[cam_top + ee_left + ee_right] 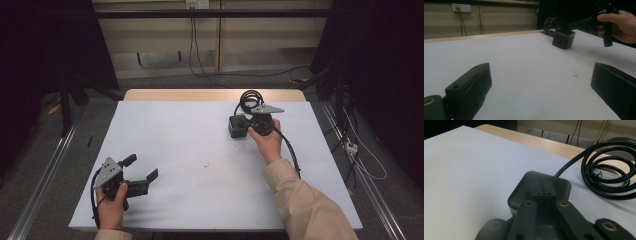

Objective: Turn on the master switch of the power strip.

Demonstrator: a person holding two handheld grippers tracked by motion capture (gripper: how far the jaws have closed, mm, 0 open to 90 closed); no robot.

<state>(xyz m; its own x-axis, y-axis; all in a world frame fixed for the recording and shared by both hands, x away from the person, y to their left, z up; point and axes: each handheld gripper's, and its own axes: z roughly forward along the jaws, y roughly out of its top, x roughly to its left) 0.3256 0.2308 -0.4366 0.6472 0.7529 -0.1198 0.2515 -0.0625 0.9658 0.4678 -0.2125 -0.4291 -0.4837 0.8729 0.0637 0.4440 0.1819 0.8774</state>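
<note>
High view: white worktop [200, 150], largely bare. At its far right sits a black power brick [238, 127], its stiff coiled cable [248, 99] just behind. We judge the brick dense, rigid and smooth-sided; best taken across its flat sides, cable trailing. Right hand-held gripper [543, 192] has its jaws pressed together over the brick's top. Left hand-held gripper [140, 168] spread, near corner, holding nothing.

Right tongs [544, 195] tips blurred against the black box [539, 190]; grip state unclear.
</note>
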